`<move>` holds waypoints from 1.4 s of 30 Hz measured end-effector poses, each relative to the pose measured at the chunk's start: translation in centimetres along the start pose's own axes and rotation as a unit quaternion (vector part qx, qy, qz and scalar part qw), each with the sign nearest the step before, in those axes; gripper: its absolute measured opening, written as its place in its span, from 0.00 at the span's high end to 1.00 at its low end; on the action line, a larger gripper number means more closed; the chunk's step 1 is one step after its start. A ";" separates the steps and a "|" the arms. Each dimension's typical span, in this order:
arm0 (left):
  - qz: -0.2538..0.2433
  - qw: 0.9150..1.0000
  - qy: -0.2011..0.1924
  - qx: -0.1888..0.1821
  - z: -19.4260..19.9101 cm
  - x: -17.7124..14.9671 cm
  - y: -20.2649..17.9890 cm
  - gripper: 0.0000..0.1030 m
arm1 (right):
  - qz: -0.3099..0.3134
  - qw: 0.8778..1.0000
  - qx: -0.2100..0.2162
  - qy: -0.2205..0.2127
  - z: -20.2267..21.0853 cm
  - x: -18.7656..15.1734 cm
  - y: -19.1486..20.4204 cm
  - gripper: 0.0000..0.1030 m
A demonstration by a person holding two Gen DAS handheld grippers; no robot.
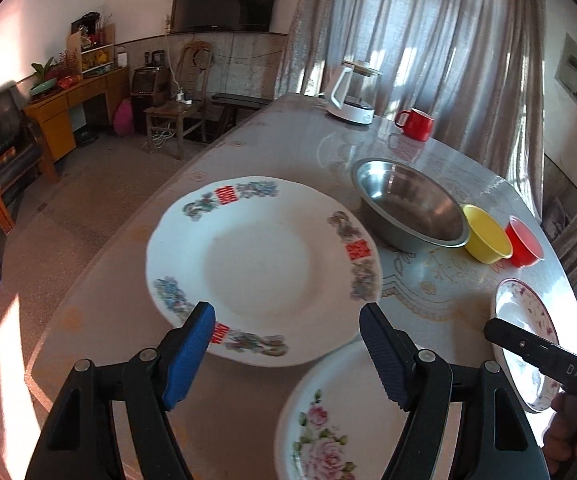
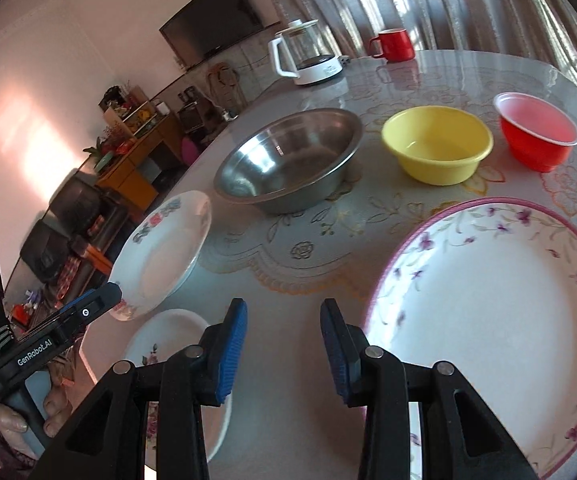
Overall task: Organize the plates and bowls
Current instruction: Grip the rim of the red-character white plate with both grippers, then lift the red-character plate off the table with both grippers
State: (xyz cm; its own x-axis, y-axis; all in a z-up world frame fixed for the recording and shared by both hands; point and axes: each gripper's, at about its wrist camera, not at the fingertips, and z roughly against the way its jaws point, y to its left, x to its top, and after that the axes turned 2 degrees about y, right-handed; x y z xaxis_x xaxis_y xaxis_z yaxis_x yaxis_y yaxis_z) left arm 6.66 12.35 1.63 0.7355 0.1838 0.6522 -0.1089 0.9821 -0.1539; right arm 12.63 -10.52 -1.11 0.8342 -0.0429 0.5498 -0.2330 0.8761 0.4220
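Beside the steel bowl [image 2: 288, 160], bare table [image 2: 288, 272] probably fronts both open grippers.

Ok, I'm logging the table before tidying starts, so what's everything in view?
plates: three, white, patterned; red-motif plate left, rose plate at near edge, purple-flower plate right
bowls: three, in a row behind the plates; steel bowl, yellow bowl, red bowl
mug: one, red, far side
kettle: one, glass on white base, beside mug
table: one, glossy patterned cover
claws: two, black with blue pads; left claw, right claw, both open, empty
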 end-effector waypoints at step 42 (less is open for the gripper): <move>0.040 0.998 0.057 -0.008 -9.8 4.5 7.7 0.62 | 0.048 0.993 0.023 0.101 -13.8 6.7 6.6 0.72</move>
State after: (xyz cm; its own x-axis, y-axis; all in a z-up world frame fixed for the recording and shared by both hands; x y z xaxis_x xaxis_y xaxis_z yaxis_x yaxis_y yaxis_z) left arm 15.68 20.34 -3.93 0.7967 0.2544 0.5482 -0.1605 0.9636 -0.2138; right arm 23.60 1.56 -4.57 0.8893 0.1406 0.4351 -0.3345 0.8487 0.4096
